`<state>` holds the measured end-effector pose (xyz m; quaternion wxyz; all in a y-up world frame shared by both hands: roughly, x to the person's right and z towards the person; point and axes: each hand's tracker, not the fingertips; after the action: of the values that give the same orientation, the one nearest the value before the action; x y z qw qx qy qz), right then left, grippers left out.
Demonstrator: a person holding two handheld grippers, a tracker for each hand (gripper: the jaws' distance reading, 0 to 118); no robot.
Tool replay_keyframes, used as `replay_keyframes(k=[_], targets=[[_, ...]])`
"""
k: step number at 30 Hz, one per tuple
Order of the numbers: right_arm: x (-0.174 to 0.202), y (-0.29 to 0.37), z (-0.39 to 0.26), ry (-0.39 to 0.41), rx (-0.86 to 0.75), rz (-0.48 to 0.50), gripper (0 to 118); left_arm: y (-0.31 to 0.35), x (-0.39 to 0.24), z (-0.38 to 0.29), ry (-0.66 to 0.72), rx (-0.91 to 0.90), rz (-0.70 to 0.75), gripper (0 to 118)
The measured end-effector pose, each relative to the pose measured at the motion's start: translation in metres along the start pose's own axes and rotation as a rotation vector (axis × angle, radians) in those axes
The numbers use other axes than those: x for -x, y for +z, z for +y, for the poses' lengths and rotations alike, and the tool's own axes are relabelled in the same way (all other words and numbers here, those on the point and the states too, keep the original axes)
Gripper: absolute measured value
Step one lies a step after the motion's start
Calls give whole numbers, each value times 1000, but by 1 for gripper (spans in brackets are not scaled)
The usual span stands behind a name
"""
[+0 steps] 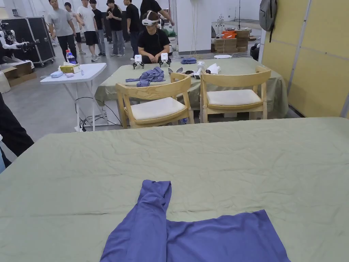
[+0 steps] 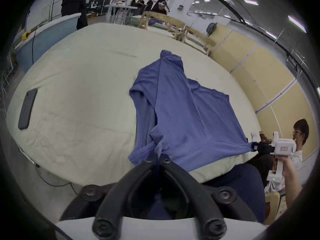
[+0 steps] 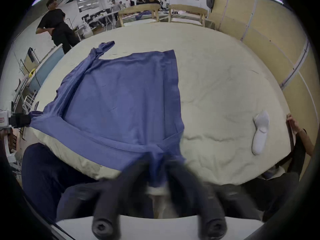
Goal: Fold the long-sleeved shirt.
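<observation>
The blue long-sleeved shirt [image 1: 204, 235] lies spread on the green-covered table [image 1: 238, 163], one sleeve [image 1: 155, 198] reaching toward the far side. In the left gripper view my left gripper [image 2: 158, 157] is shut on a corner of the shirt [image 2: 181, 115] at the table's near edge. My right gripper [image 2: 252, 146] pinches the shirt's other near corner, and the fabric is stretched taut between the two. In the right gripper view the right gripper [image 3: 158, 159] is shut on the shirt [image 3: 121, 101], and the left gripper [image 3: 28, 120] holds the far corner at the left edge.
A dark phone [image 2: 27, 108] lies on the table's left side. A white sock [image 3: 260, 131] rests on the right side. Two wooden chairs [image 1: 156, 102] [image 1: 235, 93] stand beyond the far edge. A person [image 2: 297, 139] sits at the right; another person [image 3: 57, 27] stands at the left.
</observation>
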<state>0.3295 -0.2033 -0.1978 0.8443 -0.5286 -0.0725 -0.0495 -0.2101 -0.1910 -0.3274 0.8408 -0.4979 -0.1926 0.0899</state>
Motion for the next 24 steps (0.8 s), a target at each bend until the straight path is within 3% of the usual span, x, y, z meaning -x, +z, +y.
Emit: replay_keyframes(k=[1,2,3,4,5,8,9,10,11,12,13,15,18,20,24], targets=[[1,-1,1,24,-16,-71,69,-1,-3,0,-32,-12,28,66],[2,-1,1,45,-30,-99,97,-2,-5,0,-62,-33,51,97],[0,4,-4,7,-67,-119,118,6,-9,-1,-96,-105,51,118],[1,0,5,37,-95,-98,116,10,-9,0,-97,-118,26,113],[0,6,7,2,-95,-60,112,11,-11,3,-72,-101,15,109],[3,4,20,-68,-119,-22,115,2,-17,13,-26,-94,4,112],[7,11,25,-81,-135,-21,110,0,-20,17,-19,-85,2,111],[11,14,30,-88,-157,-16,90,-1,-23,20,-16,-57,-13,100],[15,15,36,-83,-195,-13,30,-3,-25,24,-20,-67,-40,44],[20,13,41,-80,-207,-29,3,-6,-32,29,-26,-76,-31,1],[23,13,45,-86,-255,-40,3,-8,-39,36,-39,-144,-14,1],[26,11,57,-133,-302,34,3,-20,-43,56,-31,-121,-59,1],[38,19,71,-172,-369,70,3,-53,-58,114,-28,-121,-78,1],[45,25,78,-186,-414,103,3,-90,-71,175,-87,-113,-72,1],[60,37,86,-178,-485,131,3,-185,-85,296,-57,-124,-34,1]])
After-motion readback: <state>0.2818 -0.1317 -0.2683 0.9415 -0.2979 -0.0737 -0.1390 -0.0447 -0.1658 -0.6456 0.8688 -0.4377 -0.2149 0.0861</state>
